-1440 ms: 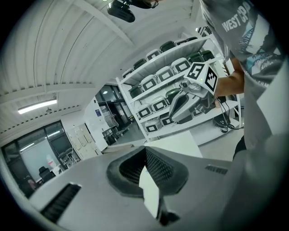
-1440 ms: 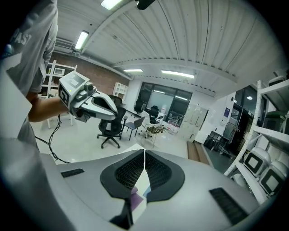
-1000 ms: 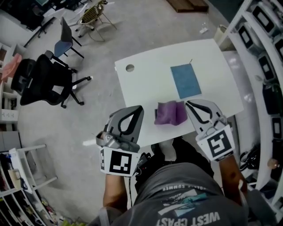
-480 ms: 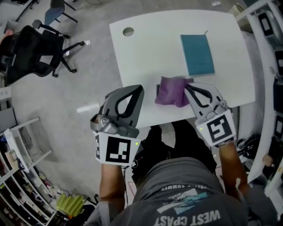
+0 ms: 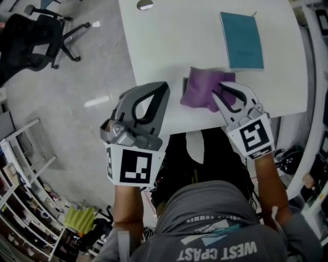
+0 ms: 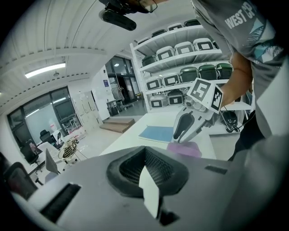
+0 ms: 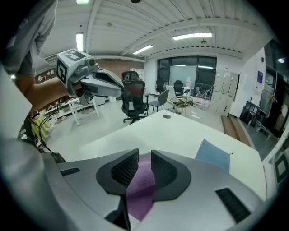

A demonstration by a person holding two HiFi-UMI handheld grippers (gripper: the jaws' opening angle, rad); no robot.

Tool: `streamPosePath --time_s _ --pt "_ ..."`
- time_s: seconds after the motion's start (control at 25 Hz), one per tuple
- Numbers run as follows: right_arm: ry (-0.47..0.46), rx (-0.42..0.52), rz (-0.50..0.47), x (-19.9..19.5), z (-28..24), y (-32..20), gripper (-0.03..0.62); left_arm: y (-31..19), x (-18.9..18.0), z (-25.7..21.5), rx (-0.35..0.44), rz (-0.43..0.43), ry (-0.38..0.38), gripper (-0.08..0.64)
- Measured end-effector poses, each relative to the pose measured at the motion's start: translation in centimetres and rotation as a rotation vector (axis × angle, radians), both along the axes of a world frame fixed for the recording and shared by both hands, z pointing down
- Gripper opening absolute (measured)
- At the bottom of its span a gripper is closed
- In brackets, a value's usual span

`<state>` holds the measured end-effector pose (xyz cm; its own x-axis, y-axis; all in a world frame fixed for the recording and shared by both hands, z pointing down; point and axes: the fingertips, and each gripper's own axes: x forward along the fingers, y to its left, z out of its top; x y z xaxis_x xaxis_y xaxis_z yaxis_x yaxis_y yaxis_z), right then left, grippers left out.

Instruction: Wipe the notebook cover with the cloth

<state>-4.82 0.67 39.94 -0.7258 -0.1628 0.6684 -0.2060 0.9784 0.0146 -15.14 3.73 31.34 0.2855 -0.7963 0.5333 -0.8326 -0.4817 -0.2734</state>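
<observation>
**A:** What is the right gripper point(image 7: 144, 163) doing?

**B:** Its jaws stand apart and have just been opening. The purple cloth point(image 5: 202, 87) shows in the gap between them, but the pads are not pressing on it. The cloth lies crumpled on the table point(image 5: 169, 46).

**A:** And the left gripper point(image 6: 145, 153)?

**B:** Its jaws are together with nothing between them. In the head view its tips show over the table's near edge, left of the cloth and clear of it.

**A:** Where on the table is the cloth?

**B:** At the near edge, somewhat toward the right. In the left gripper view the right gripper slants down with its tips right at the cloth's near side.

**A:** And the notebook point(image 5: 242, 36)?

**B:** It is teal, closed and flat, and it lies beyond the cloth toward the table's right edge. Its long sides run from near to far. The cloth's far right corner comes up to the notebook's near short edge, though I cannot tell whether they touch. Neither gripper is on the notebook.

**A:** What else is around?

**B:** There is a round hole point(image 5: 145, 4) in the table near its far left corner. A black office chair point(image 5: 31, 36) stands on the floor well off the table's left edge. The left gripper view shows shelves point(image 6: 180, 49) of bins past the table's right edge.
</observation>
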Motion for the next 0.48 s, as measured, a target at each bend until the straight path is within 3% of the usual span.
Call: streamPosePath --time_s 0.28,0.48 --pt "0.055 -0.072 -0.023 0.1 4.4 1.3 0.215 0.0 0.4 3.1 -0.033 0.004 0.019 0.003" --pt "0.095 -0.099 -0.037 0.3 7.0 1.9 0.239 0.1 0.3 5.0 -0.055 0.004 0.023 0.003"
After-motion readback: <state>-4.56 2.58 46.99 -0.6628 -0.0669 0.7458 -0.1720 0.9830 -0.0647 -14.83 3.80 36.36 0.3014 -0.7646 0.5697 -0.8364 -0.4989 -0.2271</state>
